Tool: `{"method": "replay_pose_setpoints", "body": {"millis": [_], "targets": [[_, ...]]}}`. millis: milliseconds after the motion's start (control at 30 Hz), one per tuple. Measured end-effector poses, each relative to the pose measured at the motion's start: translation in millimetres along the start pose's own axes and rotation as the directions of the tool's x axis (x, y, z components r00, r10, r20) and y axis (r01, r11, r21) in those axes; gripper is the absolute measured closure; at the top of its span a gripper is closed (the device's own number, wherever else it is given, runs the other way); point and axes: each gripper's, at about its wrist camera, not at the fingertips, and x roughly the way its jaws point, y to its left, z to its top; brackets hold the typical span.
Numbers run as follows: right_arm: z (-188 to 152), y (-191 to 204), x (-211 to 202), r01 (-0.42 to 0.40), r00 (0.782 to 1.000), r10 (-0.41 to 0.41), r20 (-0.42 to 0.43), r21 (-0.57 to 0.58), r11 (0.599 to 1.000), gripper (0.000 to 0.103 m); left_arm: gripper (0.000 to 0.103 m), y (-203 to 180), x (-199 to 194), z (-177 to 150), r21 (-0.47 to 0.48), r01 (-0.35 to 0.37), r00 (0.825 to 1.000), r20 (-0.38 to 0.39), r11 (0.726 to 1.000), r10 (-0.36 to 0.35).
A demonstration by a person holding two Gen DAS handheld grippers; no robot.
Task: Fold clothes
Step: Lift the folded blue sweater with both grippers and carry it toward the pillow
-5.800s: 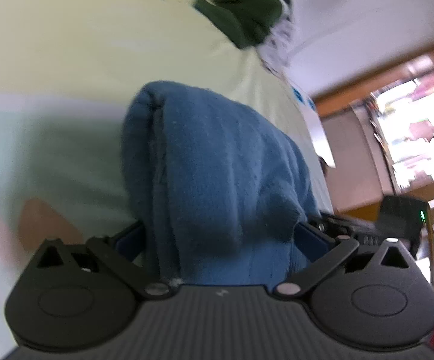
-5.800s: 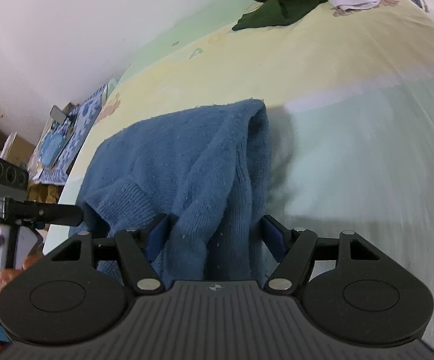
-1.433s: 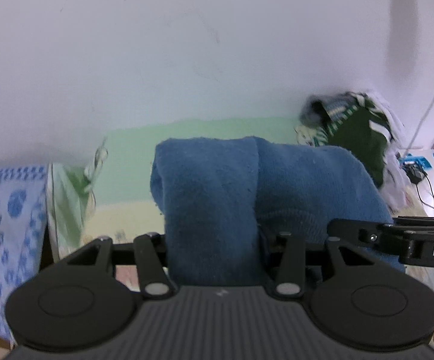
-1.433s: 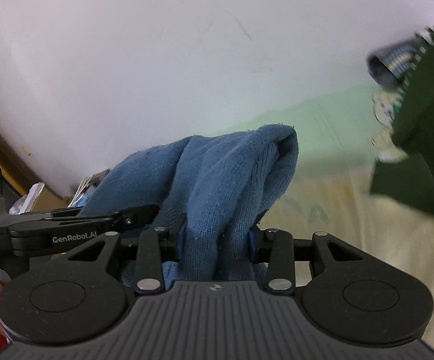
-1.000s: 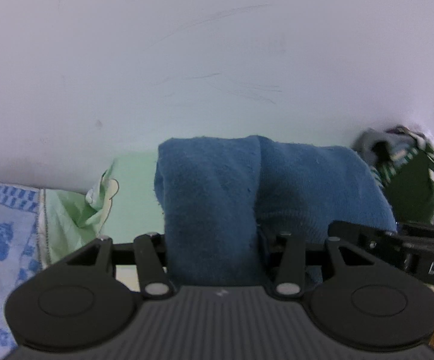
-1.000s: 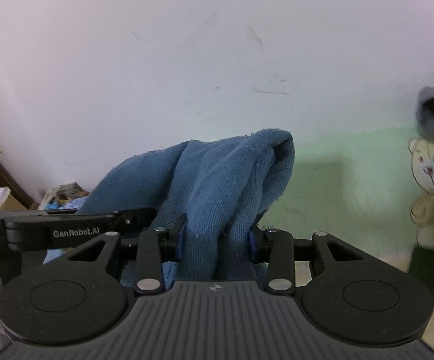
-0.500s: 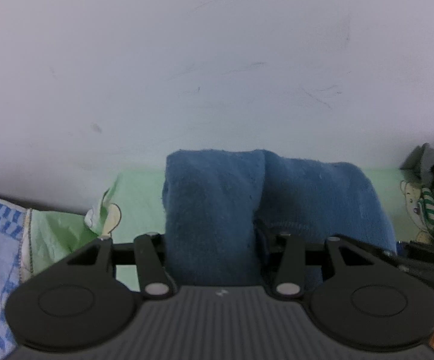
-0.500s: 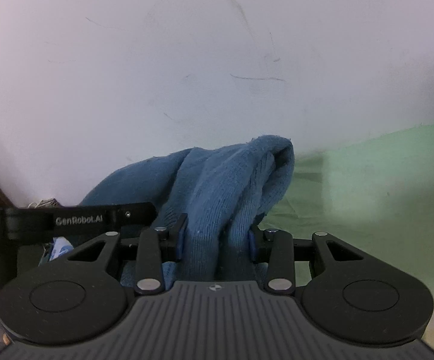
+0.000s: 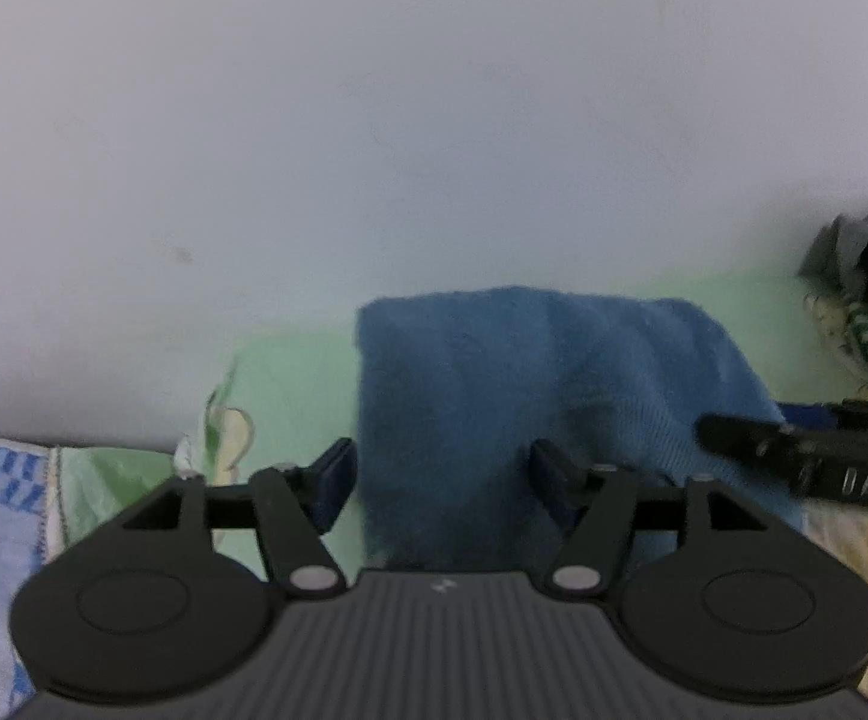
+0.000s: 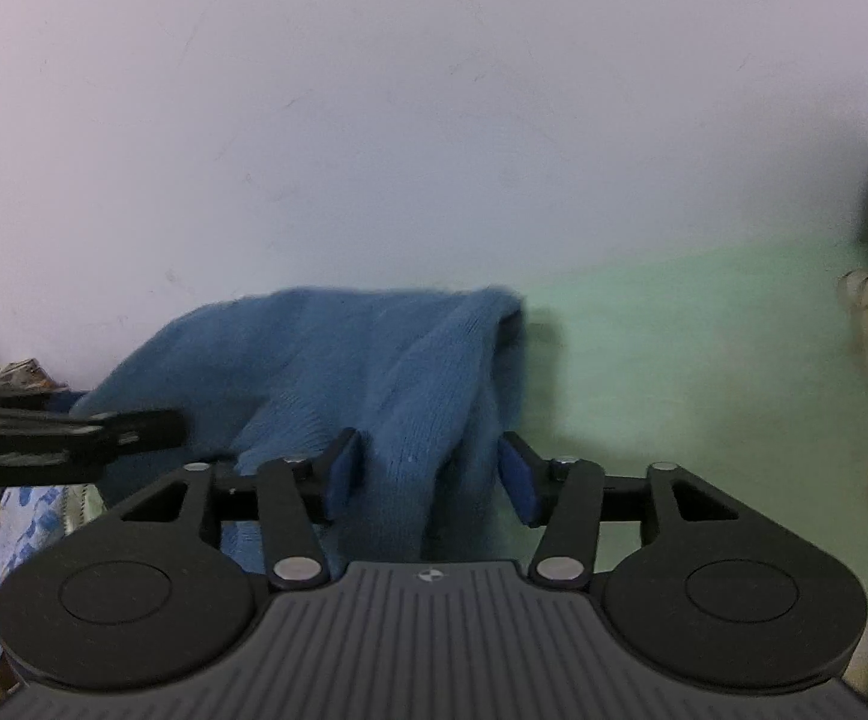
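Left wrist: tongs [image 9: 441, 471] just opening, blue sweater [image 9: 494, 384] between, released.

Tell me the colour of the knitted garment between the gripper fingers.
The sweater is plain medium blue, no pattern; the right wrist view shows it best.

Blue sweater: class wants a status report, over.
Left gripper and right gripper just opened. Blue sweater released between the jaws, on green sheet. Nothing blocking.

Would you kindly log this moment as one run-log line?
left gripper: just opened, sweater between jaws | right gripper: just opened, sweater between jaws | sweater: on bed sheet
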Motion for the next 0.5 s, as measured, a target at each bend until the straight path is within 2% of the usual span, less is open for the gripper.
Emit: {"method": "replay_pose_setpoints", "body": {"millis": [67,133,200,267,367,433,500], "targets": [[6.2,3.9,-18.5,0.034,0.997,-0.032,0.063,-0.03,0.999,0.048,0.03,13.4,-20.0,-2.1,-0.01,-0.009,0.999,0.045,1.0,0.009],[14.6,10.1,-34.1,0.037,0.993,-0.029,0.117,-0.069,0.997,0.052,0.04,18.6,-36.1,3.6,-0.013,-0.027,0.994,0.105,1.0,0.028],[16.0,25.3,-32.9,0.023,0.994,-0.01,0.106,-0.122,0.992,0.053,0.043,20.4,-44.5,15.2,-0.03,-0.023,0.989,0.148,0.999,0.027],[17.4,40.6,-31.7,0.008,0.996,0.009,0.093,-0.175,0.985,0.053,0.042,16.5,-37.0,21.8,-0.048,-0.005,0.989,0.146,0.999,0.012],[9.6,60.5,-25.3,-0.015,0.998,0.028,0.052,-0.237,0.971,0.053,0.042,4.3,-4.8,14.2,-0.039,-0.033,0.998,0.059,0.999,0.035],[1.2,72.8,-19.5,-0.031,0.999,0.037,0.017,-0.273,0.962,0.054,0.047,-3.4,19.3,4.8,-0.028,-0.055,0.998,-0.015,0.998,0.055],[-3.4,73.5,-10.9,-0.029,0.999,0.018,-0.04,-0.289,0.957,0.055,0.047,-3.9,22.8,-7.6,-0.043,-0.049,0.999,-0.025,0.998,0.048]]}}
